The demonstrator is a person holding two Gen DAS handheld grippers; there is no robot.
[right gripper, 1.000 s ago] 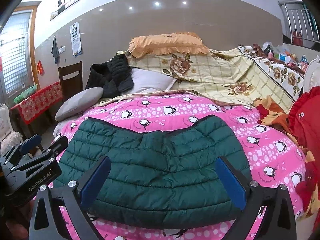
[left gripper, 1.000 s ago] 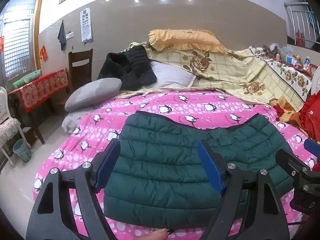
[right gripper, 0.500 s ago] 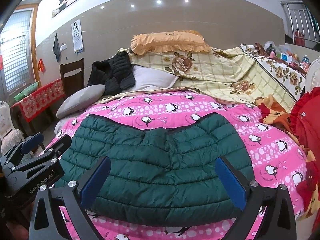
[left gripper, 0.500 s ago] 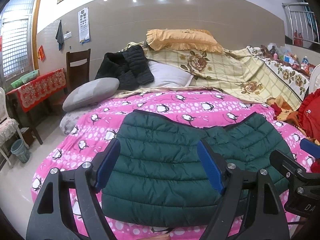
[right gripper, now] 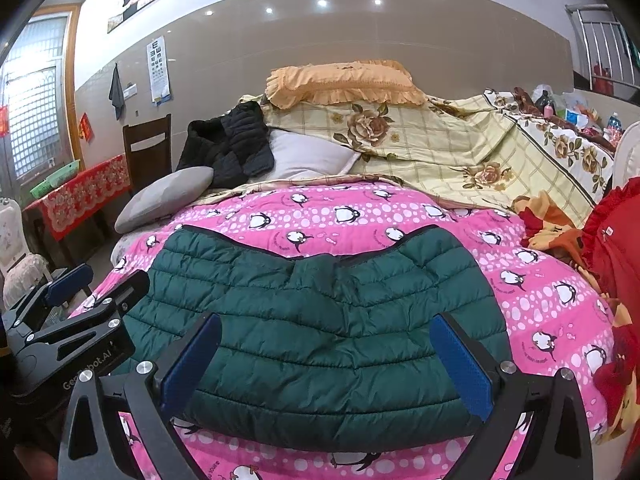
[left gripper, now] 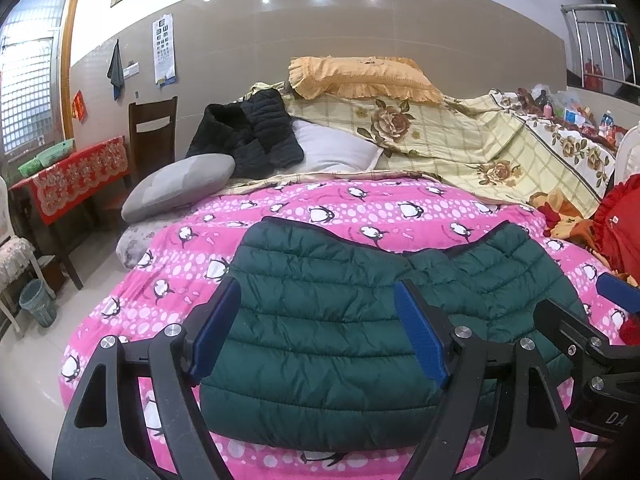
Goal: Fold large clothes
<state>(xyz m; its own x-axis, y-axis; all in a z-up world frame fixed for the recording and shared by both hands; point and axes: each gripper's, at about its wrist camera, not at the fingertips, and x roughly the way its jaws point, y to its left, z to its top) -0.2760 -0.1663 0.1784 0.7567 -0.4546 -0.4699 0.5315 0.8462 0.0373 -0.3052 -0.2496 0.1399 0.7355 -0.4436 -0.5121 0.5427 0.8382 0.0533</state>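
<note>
Green puffer jacket [left gripper: 344, 320] lies flat on the pink penguin quilt [left gripper: 320, 208], long axis crosswise, dead ahead of both empty wide-open grippers: left gripper [left gripper: 316, 332] faces its left half, right gripper [right gripper: 326, 364] its middle (neither touching, near hem closest).

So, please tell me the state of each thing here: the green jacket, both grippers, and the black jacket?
green jacket: folded, lying flat on the pink blanket
left gripper: open, holding nothing
right gripper: open, holding nothing
black jacket: crumpled, heaped against the white pillow
</note>
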